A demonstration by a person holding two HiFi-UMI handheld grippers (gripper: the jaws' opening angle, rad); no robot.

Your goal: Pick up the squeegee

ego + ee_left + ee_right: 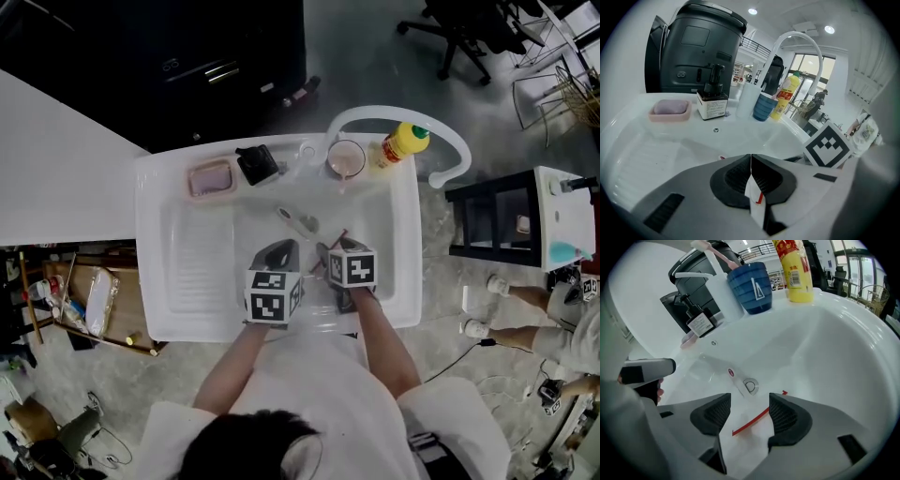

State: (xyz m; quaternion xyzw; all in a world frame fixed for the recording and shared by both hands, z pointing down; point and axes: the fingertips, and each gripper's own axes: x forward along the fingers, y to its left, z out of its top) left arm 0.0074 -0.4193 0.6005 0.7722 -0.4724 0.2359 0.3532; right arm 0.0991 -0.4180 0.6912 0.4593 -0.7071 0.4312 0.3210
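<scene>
The squeegee (298,222) lies flat in the basin of the white sink (150,187). In the right gripper view its clear handle (739,382) runs away from me and its red blade edge (752,420) lies across the gap between the jaws. My right gripper (750,411) hangs just over it, open, and the pads do not touch it. In the head view that gripper (330,253) is at the basin's near right. My left gripper (281,251) is beside it with jaws shut (751,161). A white and red sliver shows behind its tips; I cannot tell whether it is held.
On the sink's back ledge stand a pink soap dish (211,178), a black pump bottle (256,164), a blue cup (346,157) with a toothbrush, and a yellow bottle (403,143). A white arched faucet (403,117) rises behind them. A ribbed drainboard (197,253) lies left of the basin.
</scene>
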